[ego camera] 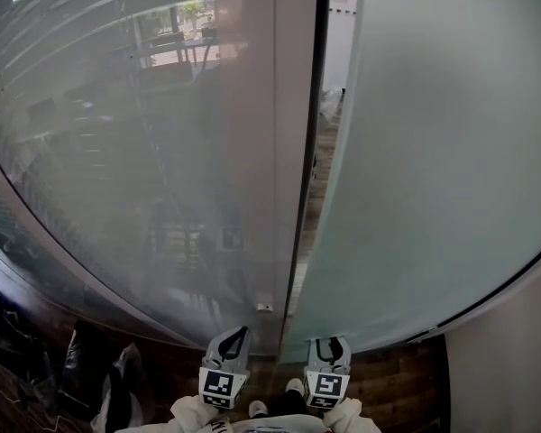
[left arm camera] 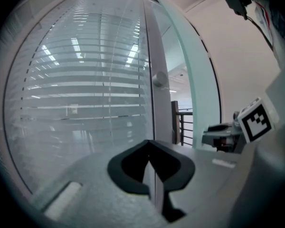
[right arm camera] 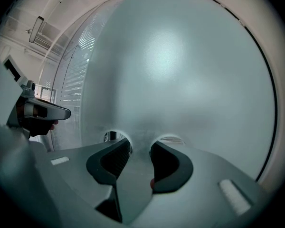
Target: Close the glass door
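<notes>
The frosted glass door (ego camera: 433, 152) fills the right of the head view and stands ajar. A narrow dark gap (ego camera: 317, 152) separates it from the pale frame post (ego camera: 270, 133). My right gripper (ego camera: 329, 341) points at the door's lower edge. In the right gripper view it (right arm camera: 140, 148) is open, nothing between its pads, its tips right at the frosted door (right arm camera: 180, 80). My left gripper (ego camera: 236, 334) points at the post's foot. The left gripper view shows it (left arm camera: 149, 148) shut and empty, with the door's edge (left arm camera: 202, 89) to its right.
A glass wall with blinds (ego camera: 117, 152) lies left of the post; a round knob (left arm camera: 159, 79) sits on the post. A dark railing (left arm camera: 183, 125) shows through the gap. Wood floor (ego camera: 388, 386) and a pale wall (ego camera: 509, 368) are at lower right.
</notes>
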{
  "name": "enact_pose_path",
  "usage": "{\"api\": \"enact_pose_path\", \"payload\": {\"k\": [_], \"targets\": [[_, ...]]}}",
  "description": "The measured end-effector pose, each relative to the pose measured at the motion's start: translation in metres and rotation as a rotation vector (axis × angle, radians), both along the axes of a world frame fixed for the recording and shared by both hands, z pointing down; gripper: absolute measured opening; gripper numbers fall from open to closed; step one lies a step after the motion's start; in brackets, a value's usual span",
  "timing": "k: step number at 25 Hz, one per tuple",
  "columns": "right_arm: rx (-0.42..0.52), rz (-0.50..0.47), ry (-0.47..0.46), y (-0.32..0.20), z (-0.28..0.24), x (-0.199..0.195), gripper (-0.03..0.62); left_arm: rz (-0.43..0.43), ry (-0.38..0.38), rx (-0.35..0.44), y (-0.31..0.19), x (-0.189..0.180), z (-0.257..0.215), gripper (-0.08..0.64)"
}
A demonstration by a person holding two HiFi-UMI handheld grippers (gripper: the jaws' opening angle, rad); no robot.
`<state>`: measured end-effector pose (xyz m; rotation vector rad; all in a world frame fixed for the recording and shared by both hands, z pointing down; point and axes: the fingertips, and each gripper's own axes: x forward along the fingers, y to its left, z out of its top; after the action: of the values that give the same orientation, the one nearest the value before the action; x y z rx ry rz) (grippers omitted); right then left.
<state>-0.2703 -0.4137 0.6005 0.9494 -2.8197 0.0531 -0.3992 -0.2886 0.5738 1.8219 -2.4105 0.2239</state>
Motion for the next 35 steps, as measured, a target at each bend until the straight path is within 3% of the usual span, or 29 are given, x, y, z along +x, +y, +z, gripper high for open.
{"api": "enact_pose_path", "payload": {"k": [19,35], "targets": [[0.008,-0.031,-0.005,-0.018,-0.002,-0.023,0.141,-0.042,-0.002,-0.003,-0.009,-0.017,0.001,0.002],[0.013,-0.034,0.0,-0.037,-0.005,-0.042,0.141,-0.025,-0.001,-0.001,-0.014,-0.023,-0.002,0.002]]}}
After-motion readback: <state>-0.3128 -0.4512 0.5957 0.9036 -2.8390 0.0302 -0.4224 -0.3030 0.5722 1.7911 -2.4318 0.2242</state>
